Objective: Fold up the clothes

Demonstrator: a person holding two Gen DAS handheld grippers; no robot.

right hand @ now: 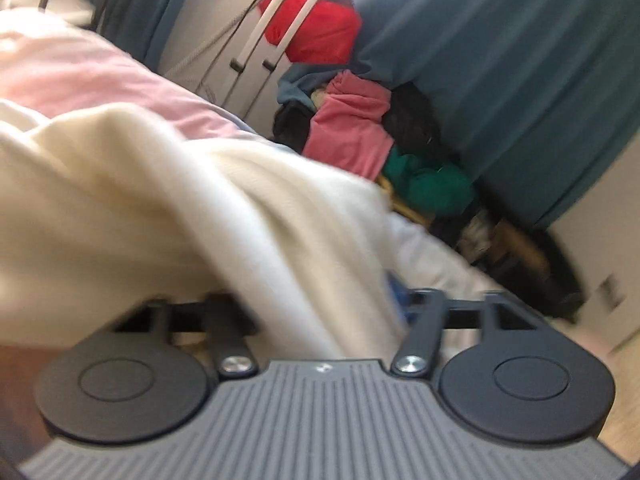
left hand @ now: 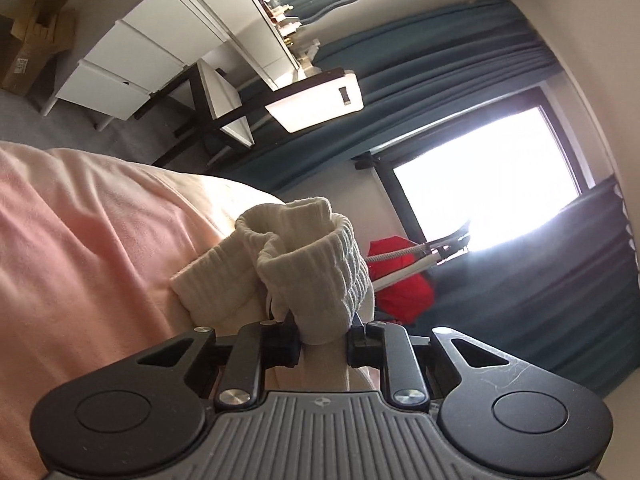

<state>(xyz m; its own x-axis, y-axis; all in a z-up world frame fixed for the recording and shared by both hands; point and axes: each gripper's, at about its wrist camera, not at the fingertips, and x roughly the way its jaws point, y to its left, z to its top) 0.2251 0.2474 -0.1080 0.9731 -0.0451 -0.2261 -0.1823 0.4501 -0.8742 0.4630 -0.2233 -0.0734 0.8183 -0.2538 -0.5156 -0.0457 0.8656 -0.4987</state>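
Cream garment held between both grippers.
Left gripper [left hand: 322, 330] pinches the cream garment's [left hand: 308, 264] ribbed cuff at centre frame; right gripper [right hand: 328, 312], blurred, seemingly clamps cloth too.

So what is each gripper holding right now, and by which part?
The left gripper is shut on the cream garment's ribbed cuff or hem. The right gripper has the same cream cloth between its fingers, but blur hides which part and whether it is clamped.
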